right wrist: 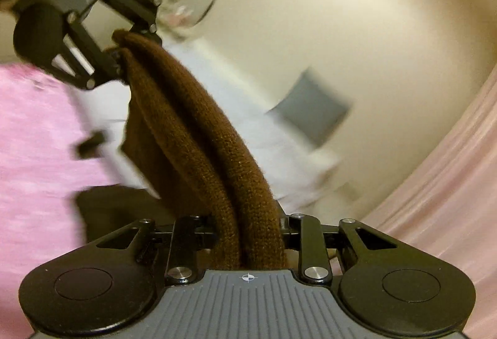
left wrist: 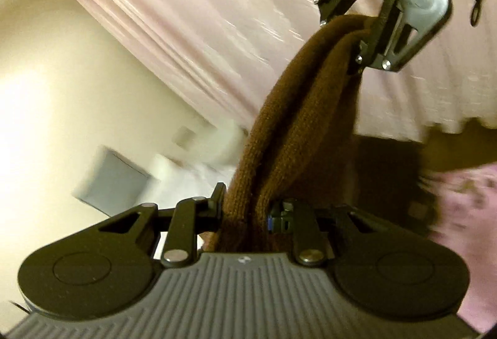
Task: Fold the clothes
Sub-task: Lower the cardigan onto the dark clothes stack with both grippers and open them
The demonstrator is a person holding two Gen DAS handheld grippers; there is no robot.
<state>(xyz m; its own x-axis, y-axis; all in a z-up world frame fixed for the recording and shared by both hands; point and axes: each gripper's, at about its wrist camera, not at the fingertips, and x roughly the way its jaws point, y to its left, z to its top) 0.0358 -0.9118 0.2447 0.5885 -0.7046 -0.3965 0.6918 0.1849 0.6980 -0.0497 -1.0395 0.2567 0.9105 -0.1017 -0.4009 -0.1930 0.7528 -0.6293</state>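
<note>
brown knit garment (left wrist: 289, 134) strung between both sets of jaws, folded edge doubled. left gripper (left wrist: 245, 214) clamped on one end, right gripper (right wrist: 248, 230) clamped on the other. rest of fabric hanging below the jaws. background motion-blurred: pink curtain (left wrist: 192, 16), pink bedding (right wrist: 34, 134), cream wall (right wrist: 341, 13).

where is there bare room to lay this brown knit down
The pink bedspread beside the hanging brown knit looks bare. Toward the white bedding and grey panel it is busier. Blur hides detail. The left gripper and right gripper both clamp the knit.
</note>
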